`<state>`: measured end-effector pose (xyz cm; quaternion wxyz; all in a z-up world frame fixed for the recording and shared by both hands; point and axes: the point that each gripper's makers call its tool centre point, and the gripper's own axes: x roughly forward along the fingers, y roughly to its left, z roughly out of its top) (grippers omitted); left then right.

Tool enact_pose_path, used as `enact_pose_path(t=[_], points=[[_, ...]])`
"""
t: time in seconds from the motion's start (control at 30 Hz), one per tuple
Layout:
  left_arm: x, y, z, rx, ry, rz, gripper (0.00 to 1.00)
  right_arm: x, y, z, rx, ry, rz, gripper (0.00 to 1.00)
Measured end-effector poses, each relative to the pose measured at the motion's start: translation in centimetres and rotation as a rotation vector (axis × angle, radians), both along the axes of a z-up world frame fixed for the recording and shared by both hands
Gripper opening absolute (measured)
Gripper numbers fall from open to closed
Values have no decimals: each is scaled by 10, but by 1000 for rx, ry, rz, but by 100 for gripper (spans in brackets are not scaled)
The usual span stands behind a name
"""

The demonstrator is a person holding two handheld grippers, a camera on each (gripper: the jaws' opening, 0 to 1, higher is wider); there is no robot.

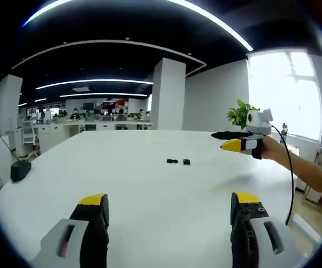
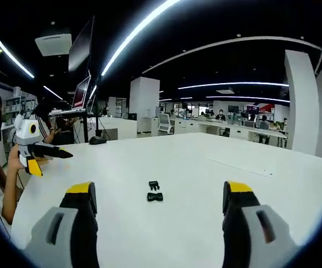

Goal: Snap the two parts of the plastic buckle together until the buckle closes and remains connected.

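Buckle halves (image 2: 154, 191) apart on table (image 2: 205, 178)

Open-plan office. Far rows of desks (image 1: 88, 126) carry monitors (image 2: 81, 92), with seated people and office chairs (image 2: 164, 124). Ceiling strip lights (image 1: 94, 83) run overhead between white columns (image 1: 168, 94).

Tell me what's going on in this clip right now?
A person holds a claw in each hand above a white table. Both the left claw and the right claw are open and empty. The two buckle parts lie apart on the table, unconnected; neither has been picked up yet.
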<state>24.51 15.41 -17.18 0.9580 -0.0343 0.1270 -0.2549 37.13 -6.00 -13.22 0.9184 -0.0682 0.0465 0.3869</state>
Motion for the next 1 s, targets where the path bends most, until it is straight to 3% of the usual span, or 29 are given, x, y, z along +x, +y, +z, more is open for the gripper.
enact_pose_path(t=[0.27,0.53,0.83,1.0], points=[[-2,-2,3,-7,-12,-9,92,14,-2,-2,6,-1,9,94],[-2,-3,2,-7,-13,-14,92,34,-8,-10,13,34,-50,93],[-1,-3,-1,-7,-7,-14,92,44,1,-17,25,67,-64,90],[-2,-2,-2,-10,-6,-14,92,47,8,-23,-12,71,-59,90]])
